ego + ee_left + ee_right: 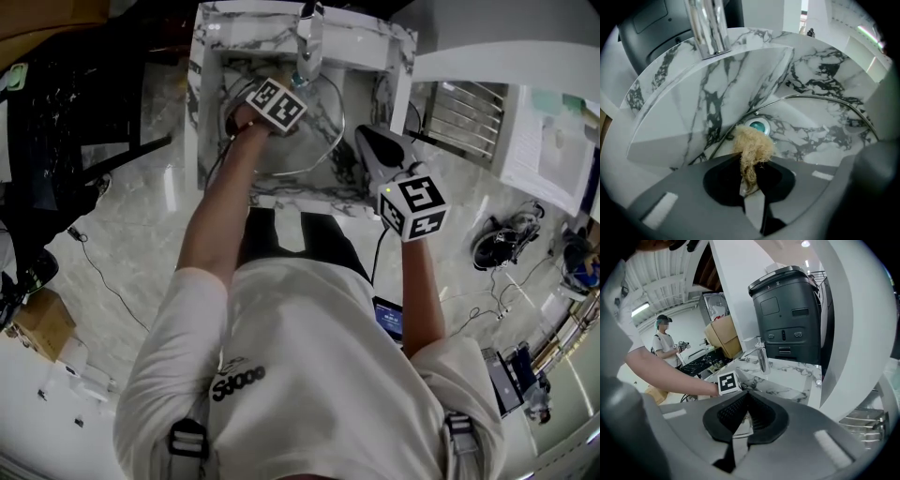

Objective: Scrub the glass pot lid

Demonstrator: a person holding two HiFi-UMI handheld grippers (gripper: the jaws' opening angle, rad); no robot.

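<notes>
The glass pot lid (314,150) lies in the marble sink (211,112), its metal rim (820,99) curving across the basin. A teal round piece (757,125) shows at its middle. My left gripper (279,114) is down in the sink over the lid. It is shut on a tan fibrous scrubber (751,146), whose tuft sticks out past the jaws (749,161) right by the teal piece. My right gripper (373,142) hovers above the sink's right rim, shut with nothing between its jaws (745,397), pointing toward the left gripper's marker cube (728,382).
A chrome faucet (309,37) stands at the sink's back edge. A black appliance (792,310) sits behind the counter. A metal rack (464,112) is right of the sink. Another person (663,343) stands far off. Cables and boxes lie on the floor (112,234).
</notes>
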